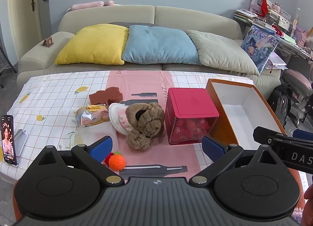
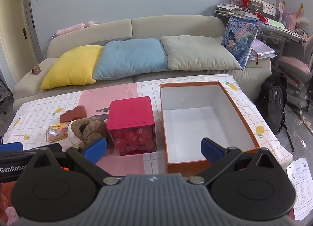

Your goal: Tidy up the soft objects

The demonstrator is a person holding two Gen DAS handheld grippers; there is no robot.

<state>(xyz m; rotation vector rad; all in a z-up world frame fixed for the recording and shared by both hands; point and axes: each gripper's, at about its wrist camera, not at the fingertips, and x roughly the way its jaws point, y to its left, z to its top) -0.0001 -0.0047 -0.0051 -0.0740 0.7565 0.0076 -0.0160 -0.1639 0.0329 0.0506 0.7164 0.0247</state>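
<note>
A brown plush toy (image 1: 145,123) lies mid-table on a white and pink knitted piece (image 1: 118,118); it also shows in the right wrist view (image 2: 90,128). A small orange crocheted fruit (image 1: 116,161) sits near my left finger. A brown sponge (image 1: 106,95) and a wrapped snack (image 1: 92,115) lie behind. An empty orange box with white inside (image 2: 207,116) stands at the right, also in the left wrist view (image 1: 242,108). My left gripper (image 1: 156,147) is open and empty above the near table edge. My right gripper (image 2: 154,147) is open and empty before the box.
A red-lidded clear container (image 1: 190,115) of red items stands between the plush and the box. A phone (image 1: 7,140) on a stand sits at the table's left edge. A sofa with cushions (image 1: 160,45) is behind the table. Papers (image 2: 300,183) lie on the floor at right.
</note>
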